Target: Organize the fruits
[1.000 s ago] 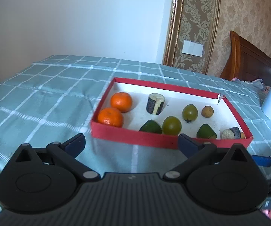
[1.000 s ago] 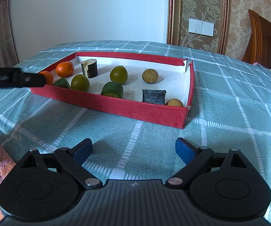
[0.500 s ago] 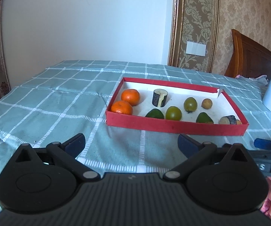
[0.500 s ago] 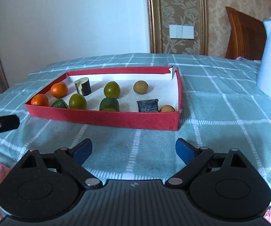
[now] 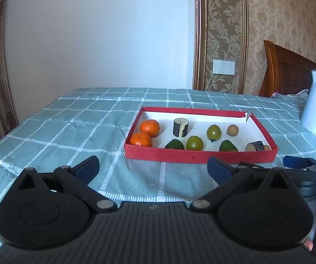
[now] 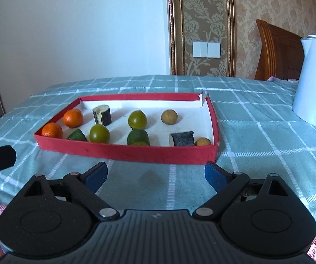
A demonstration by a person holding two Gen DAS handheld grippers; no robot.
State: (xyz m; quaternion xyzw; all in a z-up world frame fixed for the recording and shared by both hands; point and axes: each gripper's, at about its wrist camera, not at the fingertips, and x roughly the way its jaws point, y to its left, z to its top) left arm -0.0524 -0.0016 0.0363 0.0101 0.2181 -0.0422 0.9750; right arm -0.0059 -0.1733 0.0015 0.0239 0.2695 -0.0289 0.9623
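Inside the shallow red cardboard tray [image 6: 127, 154] all fruit lies sorted by kind. Both the left gripper [image 5: 152, 169] and right gripper [image 6: 155, 173] have backed away, fingers spread and empty; sorting looks finished.

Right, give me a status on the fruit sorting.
Done: all produce sits inside the red box, and the two oranges are already side by side at its left end. In hand: nothing; the left gripper and right gripper are both open, short of the box. Left: the green fruits, brown ones and dark cut pieces lie mixed.
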